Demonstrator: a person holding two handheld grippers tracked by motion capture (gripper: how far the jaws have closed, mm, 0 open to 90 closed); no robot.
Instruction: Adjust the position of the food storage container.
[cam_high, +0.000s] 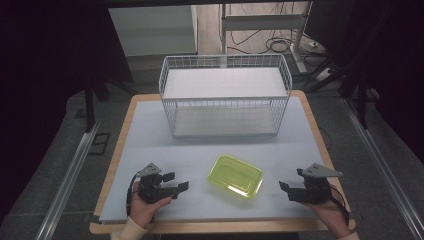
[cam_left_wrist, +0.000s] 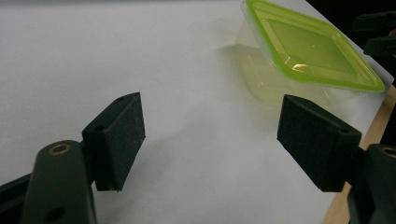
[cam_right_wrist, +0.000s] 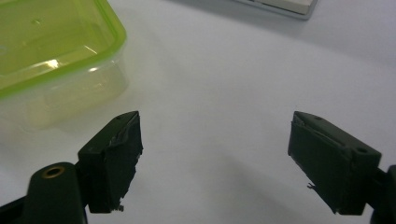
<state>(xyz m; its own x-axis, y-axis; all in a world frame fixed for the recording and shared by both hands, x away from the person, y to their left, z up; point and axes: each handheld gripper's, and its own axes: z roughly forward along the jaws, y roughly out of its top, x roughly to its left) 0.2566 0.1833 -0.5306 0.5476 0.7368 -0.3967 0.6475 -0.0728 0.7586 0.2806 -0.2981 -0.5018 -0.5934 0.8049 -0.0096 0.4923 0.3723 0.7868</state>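
The left tool (cam_high: 176, 183) gapes wide and empty, the lidded green box (cam_high: 235, 176) sits mid-table (cam_high: 150, 145) between both, looking light, stiff and slippery, best gripped by its rim, and the right tool (cam_high: 286, 189) gapes wide too.

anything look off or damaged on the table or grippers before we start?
Mostly fine. The green-lidded container sits upright, lid on, slightly skewed to the table edge; the wire basket stands square. One oddity: the right gripper pads look worn, with frayed, peeling edges. The left gripper pads look intact.
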